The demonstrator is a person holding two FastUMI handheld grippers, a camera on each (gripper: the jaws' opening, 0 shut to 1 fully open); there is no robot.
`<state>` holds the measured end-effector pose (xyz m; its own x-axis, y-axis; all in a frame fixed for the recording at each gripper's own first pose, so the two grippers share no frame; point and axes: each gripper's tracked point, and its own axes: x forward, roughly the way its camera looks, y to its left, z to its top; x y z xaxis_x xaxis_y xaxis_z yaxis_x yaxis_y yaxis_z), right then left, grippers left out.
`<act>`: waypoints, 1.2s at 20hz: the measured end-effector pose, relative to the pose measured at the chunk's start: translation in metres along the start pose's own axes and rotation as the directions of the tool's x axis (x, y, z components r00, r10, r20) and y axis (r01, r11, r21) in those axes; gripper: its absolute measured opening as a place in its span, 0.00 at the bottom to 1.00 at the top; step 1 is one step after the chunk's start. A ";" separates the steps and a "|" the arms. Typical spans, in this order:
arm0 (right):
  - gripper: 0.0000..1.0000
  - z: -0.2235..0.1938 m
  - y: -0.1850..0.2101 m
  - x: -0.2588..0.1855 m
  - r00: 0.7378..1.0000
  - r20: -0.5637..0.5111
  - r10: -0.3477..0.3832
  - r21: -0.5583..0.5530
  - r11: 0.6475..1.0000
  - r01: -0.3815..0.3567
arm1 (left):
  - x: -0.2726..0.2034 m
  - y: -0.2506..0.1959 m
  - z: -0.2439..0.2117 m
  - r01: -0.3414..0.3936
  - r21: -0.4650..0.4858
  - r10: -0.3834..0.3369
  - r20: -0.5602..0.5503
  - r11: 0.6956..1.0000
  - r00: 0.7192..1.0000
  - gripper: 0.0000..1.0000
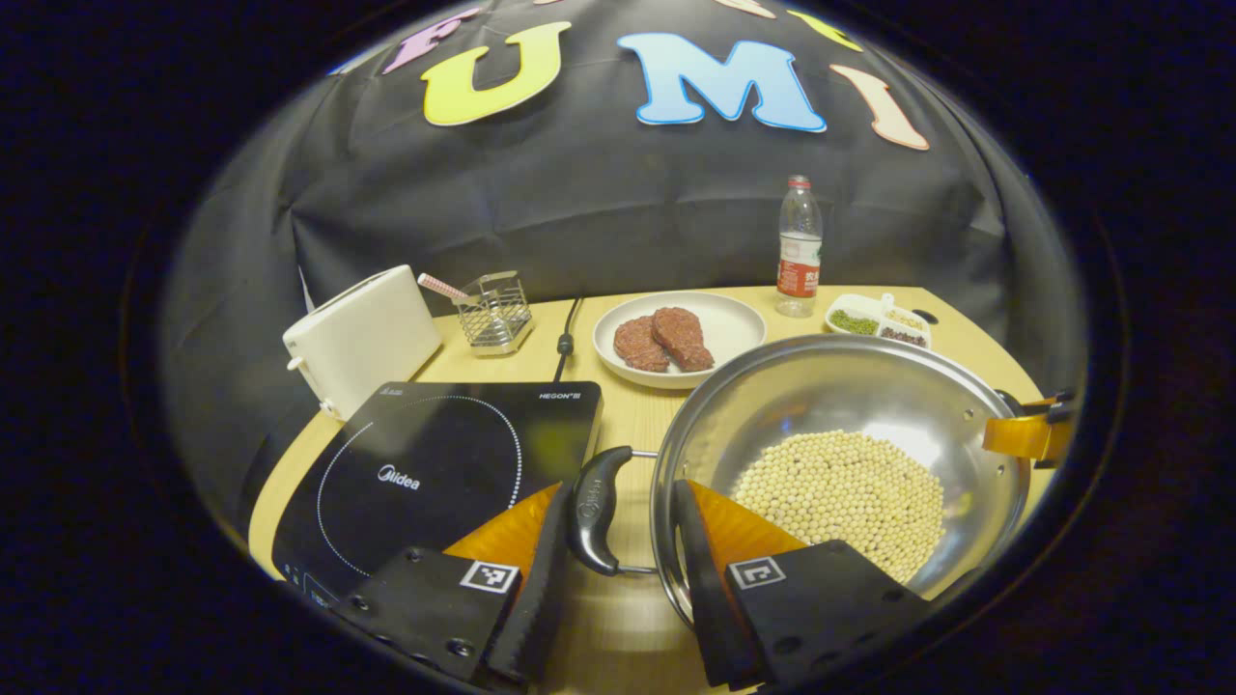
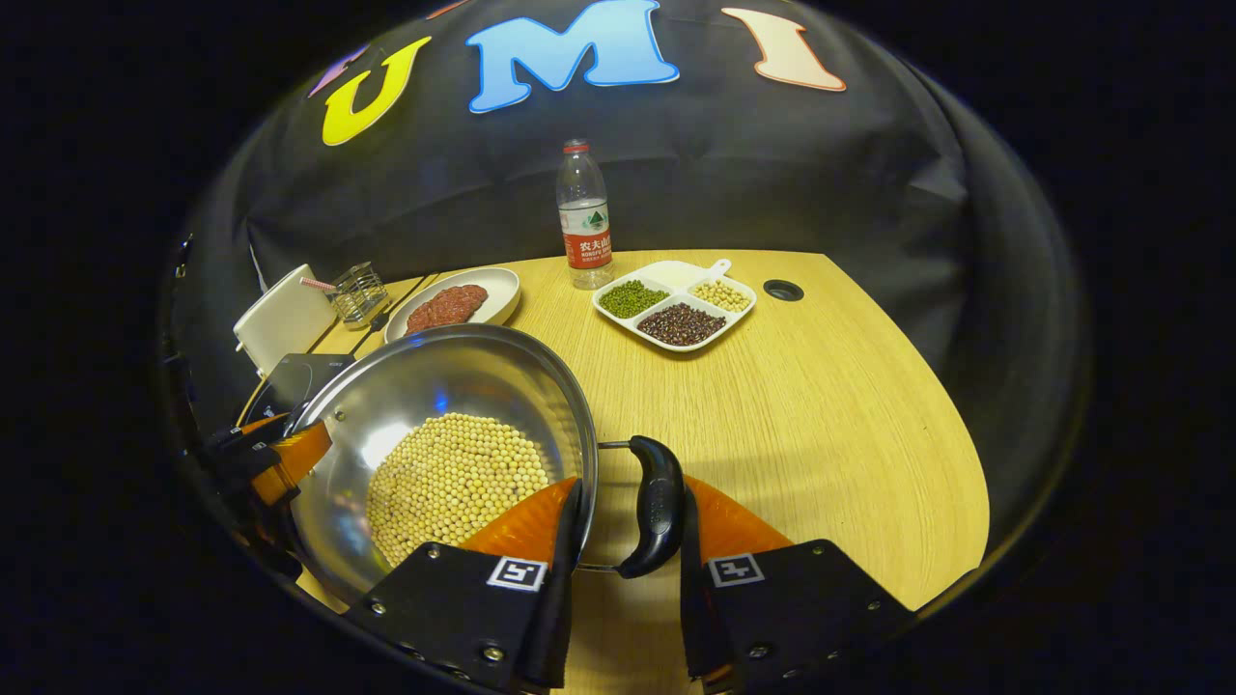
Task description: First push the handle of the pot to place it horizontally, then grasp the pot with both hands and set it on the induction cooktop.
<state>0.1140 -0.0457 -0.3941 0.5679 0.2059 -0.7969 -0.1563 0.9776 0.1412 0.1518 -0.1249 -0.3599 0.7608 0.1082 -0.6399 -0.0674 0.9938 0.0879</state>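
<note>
Pot (image 1: 840, 454) of beans on table (image 2: 821, 405), beside cooktop (image 1: 435, 463). Left gripper (image 1: 618, 550) spread around near handle (image 1: 594, 507), not clamped; right gripper (image 2: 628, 550) nearly pinching other handle (image 2: 657, 502). Two-sided hold, likely for level lift.

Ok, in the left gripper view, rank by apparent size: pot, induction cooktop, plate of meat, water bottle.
1. pot
2. induction cooktop, close behind; both sit near the camera, so the order is unsure
3. plate of meat
4. water bottle, farthest back
</note>
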 end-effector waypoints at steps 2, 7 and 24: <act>0.46 0.006 -0.002 -0.005 1.000 0.019 -0.010 -0.021 1.000 0.010 | -0.002 -0.002 -0.003 0.013 -0.057 -0.014 -0.012 0.998 1.000 0.64; 0.46 0.017 0.004 -0.019 0.999 0.037 -0.015 -0.031 0.999 0.016 | -0.017 0.005 0.011 0.021 -0.071 -0.020 0.019 0.997 1.000 0.61; 0.46 0.032 0.128 -0.048 0.996 0.068 -0.051 0.038 0.998 0.049 | -0.023 0.132 0.049 0.060 -0.050 -0.056 0.090 0.997 0.994 0.60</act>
<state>0.0931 0.0705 -0.3190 0.6285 0.1580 -0.7616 -0.0976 0.9874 0.1243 0.1572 0.0025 -0.2962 0.8181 0.0500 -0.5729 -0.0537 0.9985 0.0104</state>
